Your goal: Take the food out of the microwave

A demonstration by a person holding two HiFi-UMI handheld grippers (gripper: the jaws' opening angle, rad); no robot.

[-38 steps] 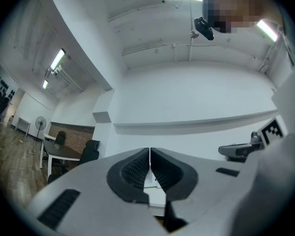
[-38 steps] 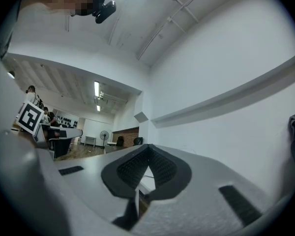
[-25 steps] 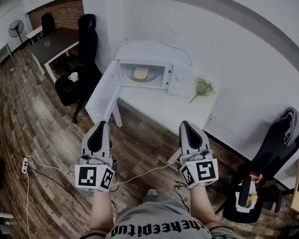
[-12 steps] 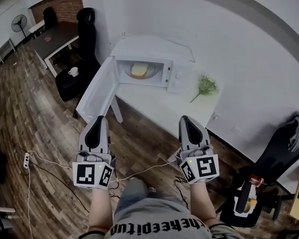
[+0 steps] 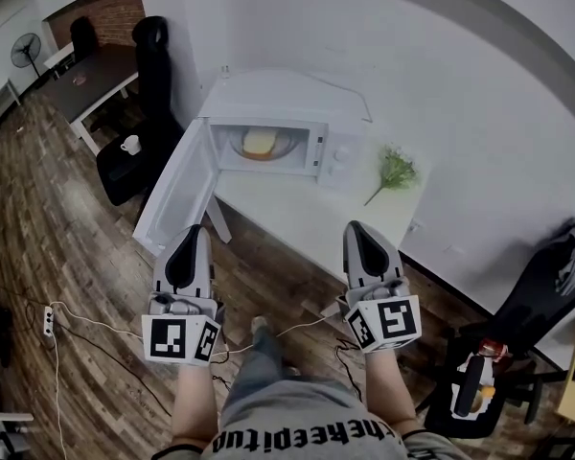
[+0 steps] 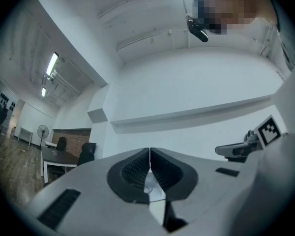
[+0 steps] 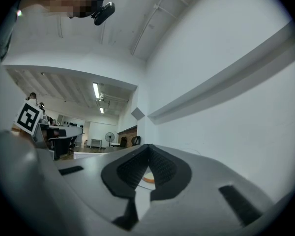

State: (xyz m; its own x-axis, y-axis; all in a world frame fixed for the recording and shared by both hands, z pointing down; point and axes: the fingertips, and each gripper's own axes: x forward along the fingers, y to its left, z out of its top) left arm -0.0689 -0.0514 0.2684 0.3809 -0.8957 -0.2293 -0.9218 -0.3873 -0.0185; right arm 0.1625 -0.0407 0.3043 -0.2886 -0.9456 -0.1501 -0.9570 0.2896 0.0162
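A white microwave (image 5: 337,151) stands on a white table (image 5: 307,214) against the wall, its door (image 5: 177,192) swung wide open to the left. Inside sits the food (image 5: 259,143), a yellowish slice on a plate. My left gripper (image 5: 188,242) and right gripper (image 5: 359,240) are held side by side well short of the table, both shut with nothing between the jaws. In the left gripper view the left gripper (image 6: 149,154) shows its pads touching. In the right gripper view the right gripper (image 7: 148,150) is likewise shut, and a bit of the food (image 7: 147,177) shows through the gap below the tips.
A small green plant (image 5: 393,170) lies on the table right of the microwave. Black office chairs (image 5: 144,94) with a white cup (image 5: 130,145) stand to the left, another chair (image 5: 546,295) at right. Cables and a power strip (image 5: 48,320) run across the wooden floor.
The microwave and table have come nearer in the head view as I walk toward them. Both grippers keep their place side by side and stay shut.
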